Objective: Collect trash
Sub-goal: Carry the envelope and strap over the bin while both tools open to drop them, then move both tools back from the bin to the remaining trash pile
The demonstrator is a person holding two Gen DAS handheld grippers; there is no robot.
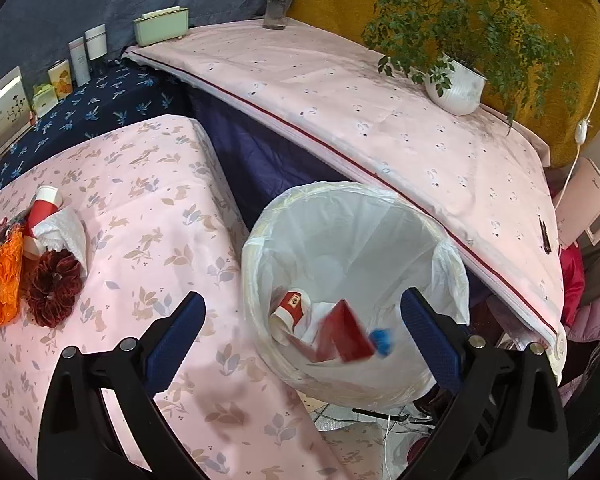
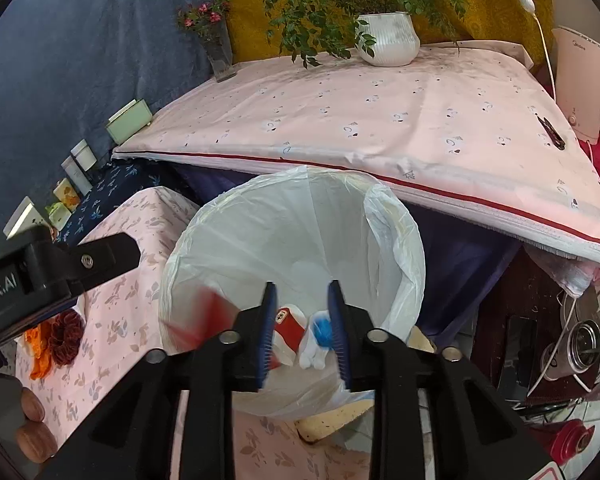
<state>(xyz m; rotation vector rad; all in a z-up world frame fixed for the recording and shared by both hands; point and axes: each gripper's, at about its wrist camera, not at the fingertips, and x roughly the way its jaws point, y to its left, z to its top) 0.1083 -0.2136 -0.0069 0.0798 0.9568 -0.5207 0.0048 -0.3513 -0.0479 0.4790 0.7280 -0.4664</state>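
Far table edge: I see a potted plant [image 2: 388, 38] and a glass flower vase [image 2: 220, 56].
Dark side shelf: green box [image 2: 129, 122], small bottles [image 2: 80, 160].
Right edge: white kettle [image 2: 580, 80].

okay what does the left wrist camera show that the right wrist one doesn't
Left only: a paper cup and tissue on the table, and the left gripper wide open.

Right only: a white kettle, the person's fingers, and the right gripper, open with a narrow gap.

Both: the lined bin with a red blurred box inside, the potted plant, the orange scrap and dark red scrunchie.
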